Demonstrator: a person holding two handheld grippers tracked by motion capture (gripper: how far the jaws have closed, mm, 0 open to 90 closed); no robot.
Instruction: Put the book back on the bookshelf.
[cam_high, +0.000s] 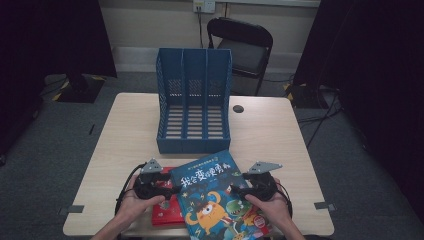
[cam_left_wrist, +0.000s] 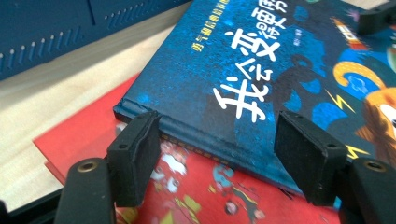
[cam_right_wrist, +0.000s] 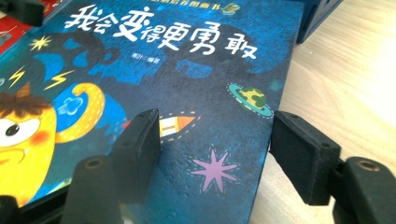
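A blue picture book (cam_high: 220, 200) with white lettering and an orange monster lies on a red book (cam_high: 167, 212) at the table's front edge. My left gripper (cam_high: 172, 189) is at the blue book's left side. In the left gripper view it (cam_left_wrist: 222, 156) stands open, its jaws spread along the blue book's (cam_left_wrist: 243, 70) spine edge above the red book (cam_left_wrist: 196, 191). My right gripper (cam_high: 236, 190) is at the book's right side. In the right gripper view it (cam_right_wrist: 219, 156) is open too, with one jaw over the blue cover (cam_right_wrist: 187, 84) and the other past its edge above the table.
A blue three-slot file holder (cam_high: 194, 102) stands upright mid-table behind the books, slots facing me. A small dark round hole (cam_high: 238, 108) marks the table to its right. A black folding chair (cam_high: 245, 47) stands beyond the table, with cables on the floor at the right.
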